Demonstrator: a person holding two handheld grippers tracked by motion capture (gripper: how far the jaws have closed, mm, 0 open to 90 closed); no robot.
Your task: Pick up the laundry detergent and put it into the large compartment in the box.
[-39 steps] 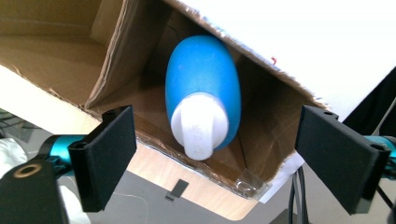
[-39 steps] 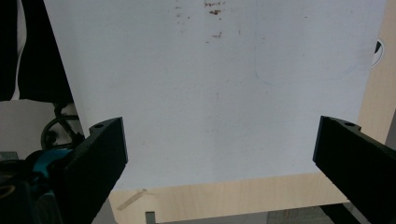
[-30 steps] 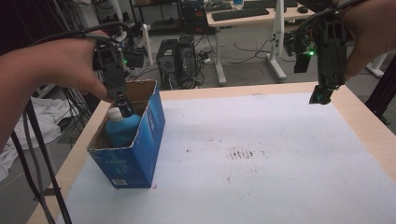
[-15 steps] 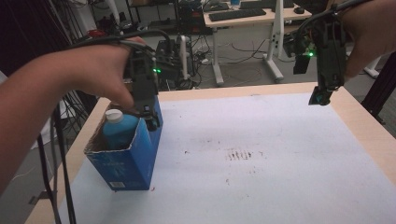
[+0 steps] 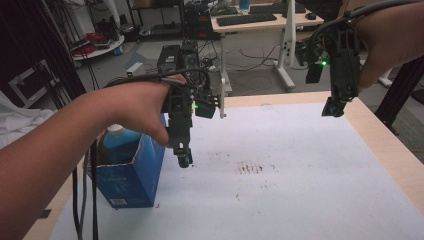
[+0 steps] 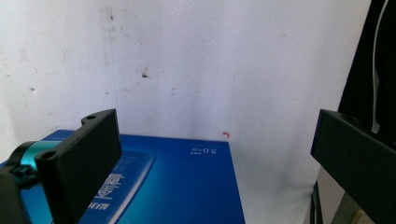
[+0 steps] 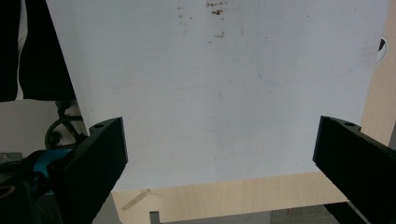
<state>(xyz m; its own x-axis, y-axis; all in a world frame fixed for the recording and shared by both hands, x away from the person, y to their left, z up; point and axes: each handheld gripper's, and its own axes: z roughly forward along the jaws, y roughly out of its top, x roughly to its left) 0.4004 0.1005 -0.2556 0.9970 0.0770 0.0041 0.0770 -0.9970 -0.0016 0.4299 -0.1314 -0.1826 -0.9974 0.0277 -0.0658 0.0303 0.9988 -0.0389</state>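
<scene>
Beside the blue box [image 5: 131,172], left gripper [image 5: 184,159], fingers spread, over bare table [image 5: 300,190].

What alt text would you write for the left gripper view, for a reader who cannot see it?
Two open black jaws of the left gripper frame a blue box lying low on a white, slightly stained table cover. Nothing is between the jaws.
</scene>
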